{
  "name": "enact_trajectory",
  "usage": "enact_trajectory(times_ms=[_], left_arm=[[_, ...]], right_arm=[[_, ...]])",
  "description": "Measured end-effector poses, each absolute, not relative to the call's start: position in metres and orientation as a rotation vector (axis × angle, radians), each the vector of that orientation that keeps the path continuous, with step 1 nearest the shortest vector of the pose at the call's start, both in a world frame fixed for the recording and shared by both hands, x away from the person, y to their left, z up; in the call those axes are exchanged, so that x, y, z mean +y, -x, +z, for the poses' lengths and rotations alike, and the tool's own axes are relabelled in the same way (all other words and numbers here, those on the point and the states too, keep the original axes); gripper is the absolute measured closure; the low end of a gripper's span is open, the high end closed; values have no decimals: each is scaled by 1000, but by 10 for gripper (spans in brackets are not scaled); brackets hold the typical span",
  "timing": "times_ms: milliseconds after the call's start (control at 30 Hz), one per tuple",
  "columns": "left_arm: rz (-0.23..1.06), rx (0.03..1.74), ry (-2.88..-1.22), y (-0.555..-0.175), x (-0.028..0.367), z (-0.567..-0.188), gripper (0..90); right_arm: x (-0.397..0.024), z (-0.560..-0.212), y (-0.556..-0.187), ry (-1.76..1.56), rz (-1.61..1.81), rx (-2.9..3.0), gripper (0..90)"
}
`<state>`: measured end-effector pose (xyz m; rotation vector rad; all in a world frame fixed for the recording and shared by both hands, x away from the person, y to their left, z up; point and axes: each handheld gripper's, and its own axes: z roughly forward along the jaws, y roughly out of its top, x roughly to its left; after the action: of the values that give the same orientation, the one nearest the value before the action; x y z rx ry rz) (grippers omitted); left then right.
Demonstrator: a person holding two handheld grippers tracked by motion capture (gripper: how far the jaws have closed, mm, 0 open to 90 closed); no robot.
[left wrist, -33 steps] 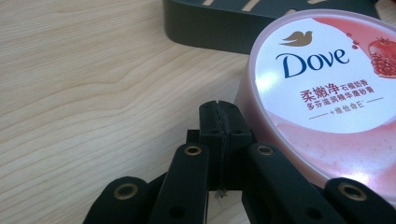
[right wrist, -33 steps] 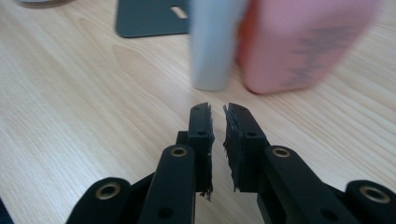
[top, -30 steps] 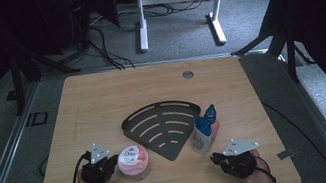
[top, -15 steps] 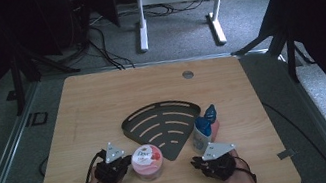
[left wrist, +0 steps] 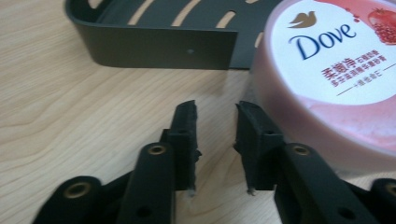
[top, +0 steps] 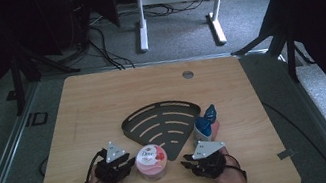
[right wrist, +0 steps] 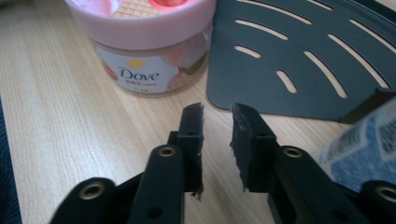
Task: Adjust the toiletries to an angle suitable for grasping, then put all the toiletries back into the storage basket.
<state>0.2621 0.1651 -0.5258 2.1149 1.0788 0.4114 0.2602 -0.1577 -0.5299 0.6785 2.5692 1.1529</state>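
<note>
Sitting between both grippers on the wooden table (top: 102, 102): round pink Dove jar (top: 151, 162). Left gripper (top: 124, 166) just beside it, right gripper (top: 190, 163) near; both narrowly parted, just opening, nothing between. Behind: black slotted corner shelf (top: 161, 122).

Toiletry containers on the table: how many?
2. The pink Dove jar stands by the black slotted rack's near corner, between both grippers; the blue-capped bottle lies at the rack's right edge. None seems hidden.

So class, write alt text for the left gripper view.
The left gripper has its two black jaws slightly apart over a wooden table, nothing between them. A pink Dove jar sits just right, beside a black slotted tray.
</note>
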Motion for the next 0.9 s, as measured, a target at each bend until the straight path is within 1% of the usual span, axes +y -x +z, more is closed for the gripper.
enact_trajectory(times_ms=[100,267,567,733,900], left_arm=[[414,1100,-2101,-262,175,-525,624],[408,1102,-2076,-259,187,-523,588],[334,962,-2092,-253,190,-521,495],[317,900,-2123,-252,184,-522,440],[308,853,-2128,-250,181,-523,407]], right_arm=[[-155,-529,-260,-670,1146,2568,692],[-156,-531,-264,-695,1139,2560,669],[-152,-531,-262,-665,1159,2584,655],[-146,-531,-261,-632,1165,2617,609],[-145,-530,-264,-636,1183,2626,585]])
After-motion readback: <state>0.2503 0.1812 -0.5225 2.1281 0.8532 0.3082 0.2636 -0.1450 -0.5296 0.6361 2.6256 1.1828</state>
